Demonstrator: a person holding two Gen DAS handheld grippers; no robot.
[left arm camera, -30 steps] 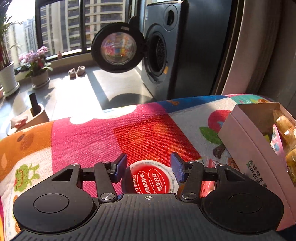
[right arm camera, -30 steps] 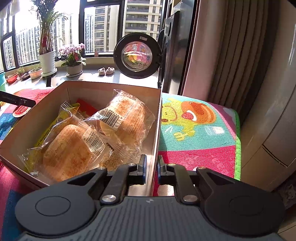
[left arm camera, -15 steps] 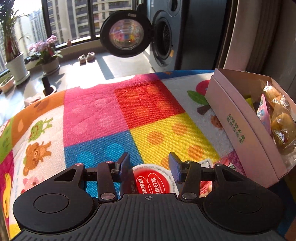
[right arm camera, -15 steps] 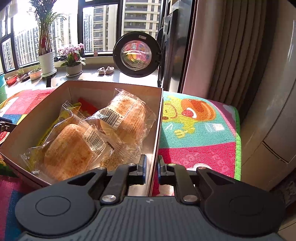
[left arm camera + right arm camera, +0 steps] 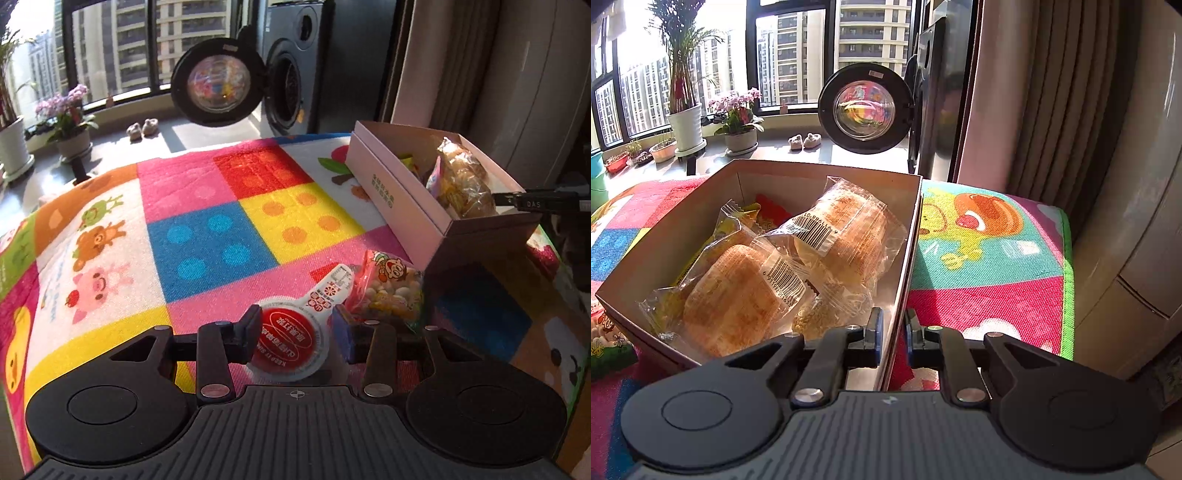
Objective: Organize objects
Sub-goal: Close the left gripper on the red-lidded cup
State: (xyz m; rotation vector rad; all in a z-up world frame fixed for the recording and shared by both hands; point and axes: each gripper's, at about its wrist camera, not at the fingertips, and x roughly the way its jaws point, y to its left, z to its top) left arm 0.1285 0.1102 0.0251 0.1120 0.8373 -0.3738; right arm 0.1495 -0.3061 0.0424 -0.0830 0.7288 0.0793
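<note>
Snacks are being gathered into one cardboard box [image 5: 399, 192] that stands on the colourful play mat [image 5: 207, 229], near its right edge and toward the far right corner. The box's long axis runs from the near side of the mat to the far side. It is light and only fairly stiff; its thin wall bends easily, so a hold on the rim is enough to steady it but, in my judgement, not to lift it full. The right gripper [image 5: 893, 341] is closed narrow on the near right wall of this box [image 5: 905, 266]. Inside lie wrapped bread buns [image 5: 846, 236], soft and easy to crush.

Just outside the near left corner of the box lies a small bag of candy [image 5: 388, 295], crinkly and slippery.

The left gripper [image 5: 299, 334] holds a small sealed cup with a red foil lid [image 5: 286, 334] between its fingers, above the near edge of the mat. The lid faces up and its pull tab points toward the box. The cup is light and rigid at the sides, so the sides are the right place to hold; the foil should not be pressed.
</note>
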